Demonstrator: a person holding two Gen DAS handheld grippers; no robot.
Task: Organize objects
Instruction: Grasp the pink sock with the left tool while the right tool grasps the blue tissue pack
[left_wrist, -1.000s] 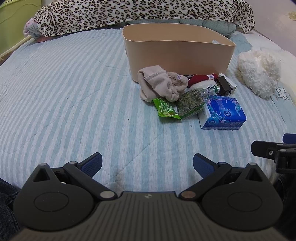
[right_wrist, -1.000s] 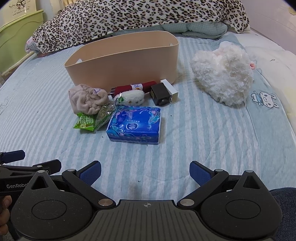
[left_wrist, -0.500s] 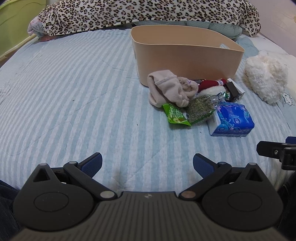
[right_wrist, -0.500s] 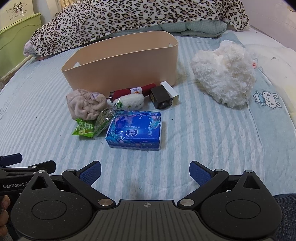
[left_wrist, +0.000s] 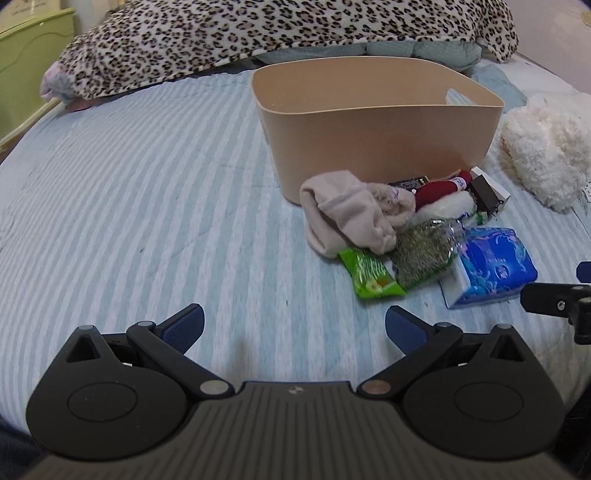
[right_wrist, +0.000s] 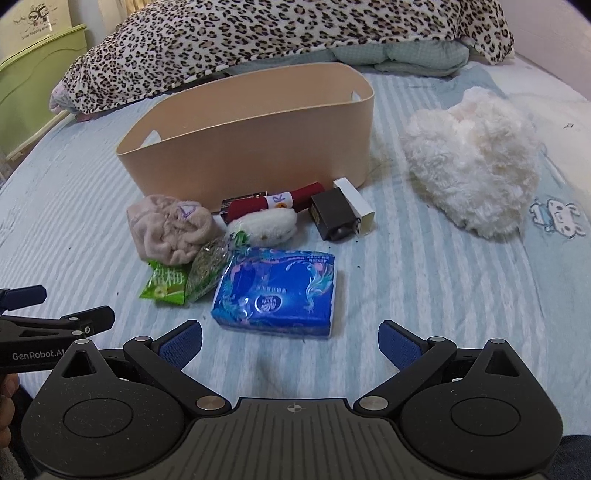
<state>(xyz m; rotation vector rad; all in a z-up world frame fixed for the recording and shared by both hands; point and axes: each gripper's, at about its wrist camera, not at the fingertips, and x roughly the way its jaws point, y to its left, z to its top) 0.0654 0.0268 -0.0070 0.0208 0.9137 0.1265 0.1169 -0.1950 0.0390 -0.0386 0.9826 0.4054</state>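
Observation:
A tan oval bin (left_wrist: 376, 133) (right_wrist: 258, 147) stands on the striped bed. In front of it lie a beige sock bundle (left_wrist: 351, 214) (right_wrist: 170, 229), a green snack packet (left_wrist: 369, 273) (right_wrist: 164, 282), a clear bag of dried herbs (left_wrist: 424, 254) (right_wrist: 208, 266), a blue tissue pack (left_wrist: 491, 266) (right_wrist: 280, 291), a red roll (right_wrist: 273, 203), a white fluffy item (right_wrist: 264, 227) and a black box (right_wrist: 334, 218) beside a white box (right_wrist: 354, 203). My left gripper (left_wrist: 293, 326) is open and empty, short of the green packet. My right gripper (right_wrist: 290, 343) is open and empty, just before the tissue pack.
A white fluffy slipper (right_wrist: 472, 162) (left_wrist: 546, 147) lies right of the bin. A leopard-print blanket (right_wrist: 277, 33) is heaped at the bed's far end. A green cabinet (right_wrist: 33, 88) stands at the far left. The left gripper's finger (right_wrist: 55, 321) shows at the right wrist view's left edge.
Both grippers have moved forward toward the pile; the objects look nearer. Both stayed open and empty.

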